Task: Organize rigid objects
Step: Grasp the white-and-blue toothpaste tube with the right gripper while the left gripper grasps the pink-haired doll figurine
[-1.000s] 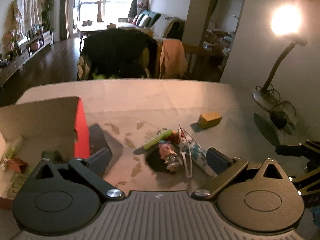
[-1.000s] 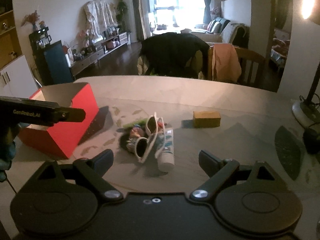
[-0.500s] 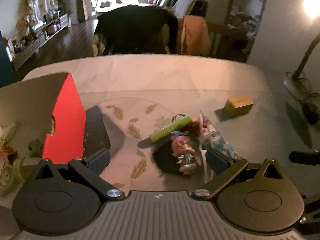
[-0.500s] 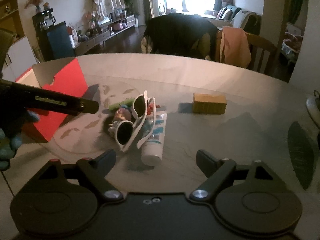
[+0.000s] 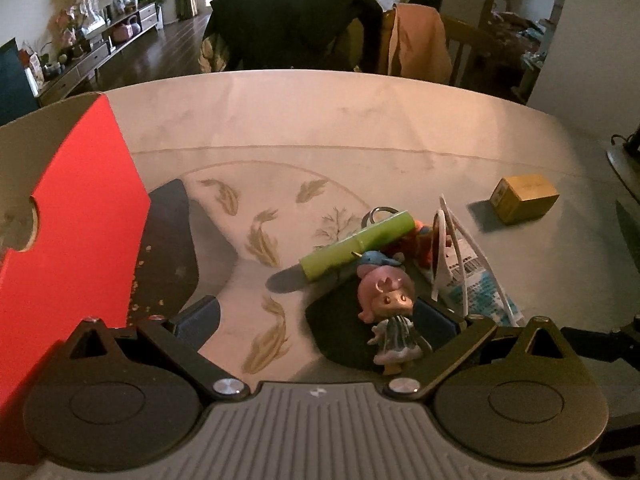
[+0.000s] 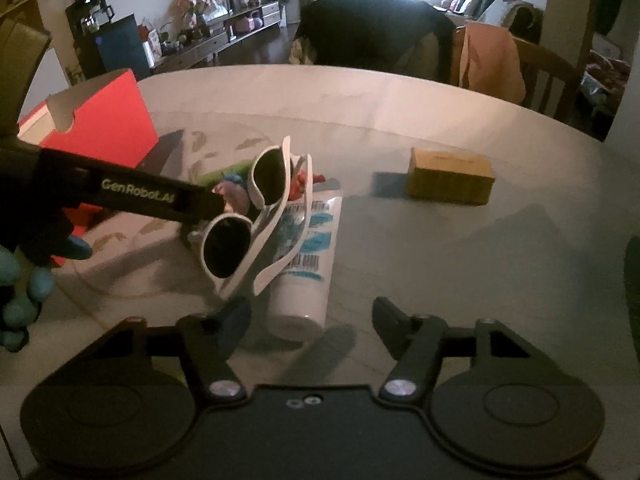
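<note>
Your left gripper (image 5: 320, 316) was open, jaws either side of the pink-haired doll (image 5: 390, 312) without pressing it. The doll lay in the pile by the green tube (image 5: 356, 250), sunglasses (image 6: 256, 216) and toothpaste tube (image 6: 306, 264), right of the red box (image 5: 76, 240). Your right gripper (image 6: 312, 318) had just been closing, still open, toothpaste cap between the jaws. The yellow box (image 6: 450, 182) sat well apart.

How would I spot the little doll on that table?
Start at the red box on the table's left, then go right to the small pile. The doll lies at its near edge, below the green tube: the only figure, pink-haired, in a pale dress.
</note>
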A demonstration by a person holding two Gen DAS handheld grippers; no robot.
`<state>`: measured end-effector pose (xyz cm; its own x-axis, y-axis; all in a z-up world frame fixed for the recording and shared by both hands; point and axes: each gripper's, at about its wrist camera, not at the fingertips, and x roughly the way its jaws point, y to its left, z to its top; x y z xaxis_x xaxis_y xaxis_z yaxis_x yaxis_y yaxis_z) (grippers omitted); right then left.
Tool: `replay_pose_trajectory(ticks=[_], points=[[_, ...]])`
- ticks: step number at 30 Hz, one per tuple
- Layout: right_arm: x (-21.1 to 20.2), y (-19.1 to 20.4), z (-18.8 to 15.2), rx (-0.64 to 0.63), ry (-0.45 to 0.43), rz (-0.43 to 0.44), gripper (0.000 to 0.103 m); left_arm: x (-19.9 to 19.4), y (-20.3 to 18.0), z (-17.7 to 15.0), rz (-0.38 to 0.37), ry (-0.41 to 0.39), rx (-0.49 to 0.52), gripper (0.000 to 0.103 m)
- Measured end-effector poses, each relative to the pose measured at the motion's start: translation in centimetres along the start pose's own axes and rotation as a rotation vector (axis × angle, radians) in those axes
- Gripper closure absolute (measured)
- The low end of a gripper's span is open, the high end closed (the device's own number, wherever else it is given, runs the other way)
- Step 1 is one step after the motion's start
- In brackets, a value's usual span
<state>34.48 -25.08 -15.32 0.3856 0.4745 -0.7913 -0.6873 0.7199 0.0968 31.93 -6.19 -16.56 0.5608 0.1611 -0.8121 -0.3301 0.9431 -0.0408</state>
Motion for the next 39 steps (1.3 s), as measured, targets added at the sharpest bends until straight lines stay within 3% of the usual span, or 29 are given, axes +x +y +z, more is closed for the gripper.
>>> replay_pose_trajectory(ticks=[3,12,17,22,24,39], points=[[0.5,0.0,0.0,-0.002,0.010,0.002,0.052,0.5,-0.4,-0.2,0.001,0.004,0.009,0.000],[1.5,0.3,0.3,-0.002,-0.007,-0.005,0.054,1.5,-1.0,-0.2,-0.018,0.017,-0.013,0.003],[1.7,0.5,0.5,-0.016,-0.019,-0.023,0.057,1.5,-1.7,-0.3,-0.045,0.016,0.010,0.029],[1.5,0.8,0.3,-0.040,-0.025,-0.037,0.068,1.2,-2.6,-0.3,-0.079,0.009,0.044,0.060],[1.4,0.8,0.2,-0.045,-0.025,-0.050,0.068,1.0,-2.9,-0.4,-0.092,0.008,0.059,0.067],[-2.2,-1.5,-2.7,0.057,-0.014,-0.121,0.069,-1.2,-1.9,-1.1,-0.102,0.024,0.032,0.067]])
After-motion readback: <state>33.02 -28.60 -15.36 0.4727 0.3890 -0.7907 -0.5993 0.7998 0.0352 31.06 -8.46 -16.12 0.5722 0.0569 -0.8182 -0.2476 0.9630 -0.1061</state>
